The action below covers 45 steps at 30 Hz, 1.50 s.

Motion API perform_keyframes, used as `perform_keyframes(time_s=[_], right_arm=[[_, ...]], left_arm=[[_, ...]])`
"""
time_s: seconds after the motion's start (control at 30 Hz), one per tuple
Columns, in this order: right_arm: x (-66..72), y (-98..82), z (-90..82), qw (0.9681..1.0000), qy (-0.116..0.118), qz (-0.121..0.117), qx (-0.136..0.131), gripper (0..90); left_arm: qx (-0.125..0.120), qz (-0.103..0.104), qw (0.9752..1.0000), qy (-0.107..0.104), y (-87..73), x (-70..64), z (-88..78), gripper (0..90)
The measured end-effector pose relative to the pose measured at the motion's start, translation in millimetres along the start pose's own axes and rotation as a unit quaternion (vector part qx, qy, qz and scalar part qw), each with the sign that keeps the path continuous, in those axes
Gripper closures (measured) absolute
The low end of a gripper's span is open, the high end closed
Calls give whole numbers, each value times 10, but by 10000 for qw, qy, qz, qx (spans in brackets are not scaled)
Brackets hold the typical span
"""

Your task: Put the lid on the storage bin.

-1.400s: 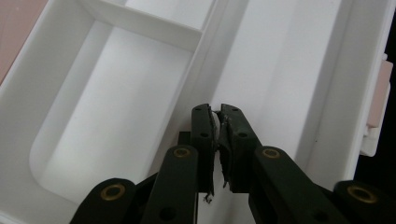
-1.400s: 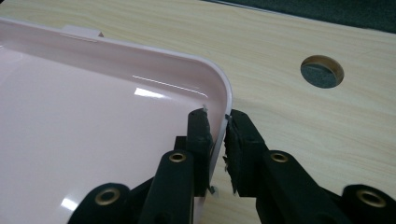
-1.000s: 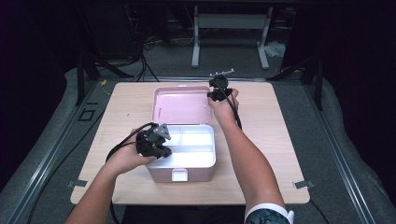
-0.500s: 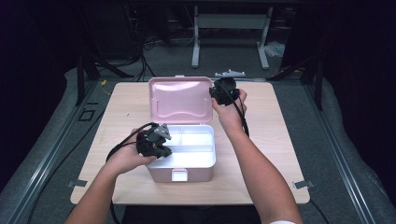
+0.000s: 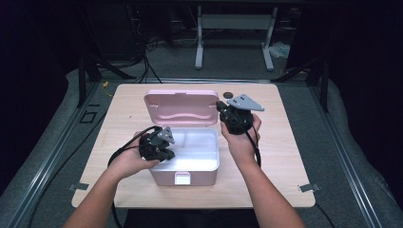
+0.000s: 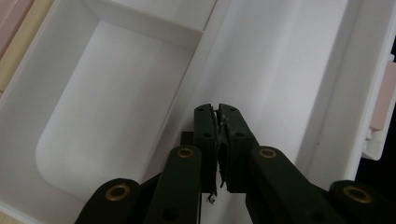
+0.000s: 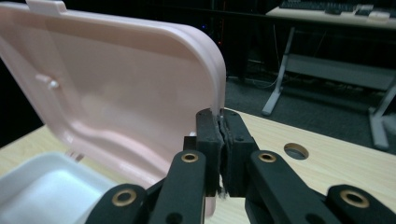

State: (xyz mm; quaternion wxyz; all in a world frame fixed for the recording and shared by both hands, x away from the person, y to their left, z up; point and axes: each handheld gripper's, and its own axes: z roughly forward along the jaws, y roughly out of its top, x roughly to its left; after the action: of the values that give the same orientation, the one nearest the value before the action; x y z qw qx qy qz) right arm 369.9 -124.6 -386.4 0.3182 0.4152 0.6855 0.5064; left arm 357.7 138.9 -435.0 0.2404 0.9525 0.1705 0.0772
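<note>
A pink box (image 5: 164, 178) with a white divided tray (image 5: 202, 142) inside stands mid-table. Its pink lid (image 5: 180, 107) stands tilted up behind it. My left gripper (image 5: 167, 154) is shut with nothing between the jaws. In the left gripper view its tips (image 6: 218, 111) rest at the tray (image 6: 107, 102) along the divider wall. My right gripper (image 5: 221, 107) is also shut, at the lid's right edge. In the right gripper view the lid (image 7: 116, 93) sits just left of the shut jaw tips (image 7: 219, 115), its rim touching them.
The box sits on a light wooden table (image 5: 285, 156) with a round hole (image 5: 227, 94) behind the right gripper. Black cables trail from both grippers. A grey metal stand (image 5: 233, 28) is on the floor beyond the table.
The lid has swung up from lying flat behind the box to standing tilted. My right gripper came nearer and rightward along with its edge. The left hand stayed put.
</note>
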Motion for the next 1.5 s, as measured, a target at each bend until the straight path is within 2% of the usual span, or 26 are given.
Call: perform_keyframes(time_s=[0.2,0.33,0.43,0.5,0.53,0.6,0.7,0.77,0.87,0.93,0.97,1.07,1.2,1.3,1.37,1.43,1.5], right_arm=[[78,-72,-175,9997,52,-218,75,865],[69,-78,-191,9997,91,-206,104,862],[76,-85,-208,9996,130,-207,119,859],[76,-99,-224,9996,163,-194,119,857],[76,-105,-232,9996,175,-171,125,855],[80,-128,-267,9995,237,-153,156,852],[97,-159,-314,9993,291,-168,186,848],[100,-183,-343,9991,335,-161,199,845],[102,-226,-378,9988,410,-172,194,841],[105,-247,-400,9985,459,-185,215,838],[104,-255,-412,9984,479,-211,233,837],[104,-287,-450,9978,585,-170,258,835],[67,-321,-532,9969,725,-125,279,826],[28,-356,-598,9960,846,-49,276,813],[4,-378,-641,9960,842,-34,280,813],[-19,-388,-679,9960,853,-34,251,808],[-40,-390,-728,9964,816,-20,221,808]], left_arm=[[-57,-47,10000,0,-17,7,-3,861],[-40,-58,10000,9,-14,2,-7,860],[-43,-84,9999,-113,-25,13,-30,843],[-112,-135,9998,-132,-43,23,-81,838],[-236,-198,9995,-103,-61,29,-133,840],[-502,-330,9981,-114,-113,32,-290,851],[-751,-454,9961,-115,-223,53,-513,857],[-842,-688,9941,-35,-328,102,-649,858],[-899,-1109,9894,255,-463,273,-816,890],[-894,-1267,9871,405,-483,394,-891,900],[-906,-1307,9864,405,-474,446,-921,900],[-993,-1274,9860,402,-392,581,-1034,900],[-1247,-1284,9827,477,-228,707,-1190,900],[-1276,-1121,9844,448,-122,675,-1231,900],[-1244,-1032,9859,432,-91,655,-1233,900],[-1269,-1004,9863,317,-84,646,-1223,900],[-1204,-941,9880,227,-86,613,-1185,900]])
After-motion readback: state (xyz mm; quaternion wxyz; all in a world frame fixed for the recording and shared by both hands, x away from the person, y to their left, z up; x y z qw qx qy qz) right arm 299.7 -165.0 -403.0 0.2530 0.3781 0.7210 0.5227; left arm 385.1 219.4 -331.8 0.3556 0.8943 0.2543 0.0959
